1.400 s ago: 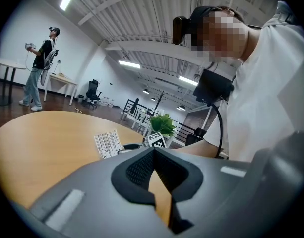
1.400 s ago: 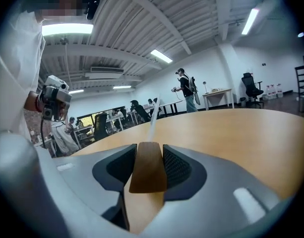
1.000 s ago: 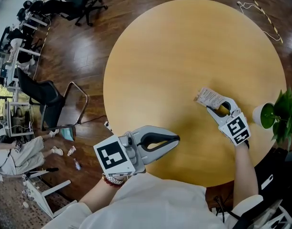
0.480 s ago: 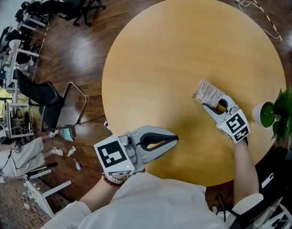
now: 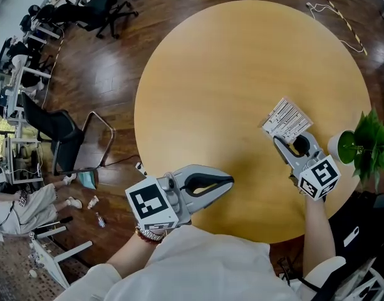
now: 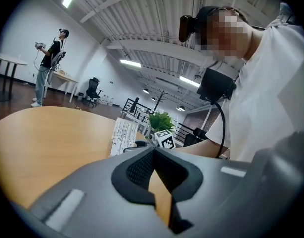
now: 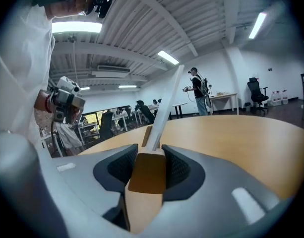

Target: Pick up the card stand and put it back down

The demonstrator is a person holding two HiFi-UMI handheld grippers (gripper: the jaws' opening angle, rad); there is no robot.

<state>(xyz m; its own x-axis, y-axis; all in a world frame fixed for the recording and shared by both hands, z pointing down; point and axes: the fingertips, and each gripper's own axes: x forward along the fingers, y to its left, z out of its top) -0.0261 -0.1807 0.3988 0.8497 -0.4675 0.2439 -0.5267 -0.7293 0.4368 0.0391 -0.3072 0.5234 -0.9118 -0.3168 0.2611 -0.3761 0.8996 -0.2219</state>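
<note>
Card stand (image 5: pixel 285 119): held in the right gripper (image 5: pixel 292 142) over the right part of the bench (image 5: pixel 229 80), near the far-right rim. It consists of a wooden block (image 7: pixel 148 172) with a white printed card (image 7: pixel 164 105) standing in it. In the head view the card's printed face shows, tilted away from the gripper. In the right gripper view the card rises edge-on from the block and leans slightly right.

Right gripper: fingers (image 7: pixel 119 170) clamped on the block, one pad on each side of it. The fingers have just been closing, with the block between them. Whether the block's underside touches the bench cannot be told.

Left gripper (image 5: pixel 226 182): at the near-left rim of the bench, pointing right, well apart from the stand. Its fingers (image 6: pixel 137 170) are together at the tips with nothing between them; only bench surface shows through the gap behind the tips. From this view the card and the right gripper's marker cube (image 6: pixel 165 140) are seen across the bench.

Surroundings: a plant (image 5: pixel 370 144) in a white pot (image 5: pixel 339 148) stands at the right rim, just beside the right gripper. A chair (image 5: pixel 66 130) stands on the dark wood floor (image 5: pixel 110 74) left of the bench.
</note>
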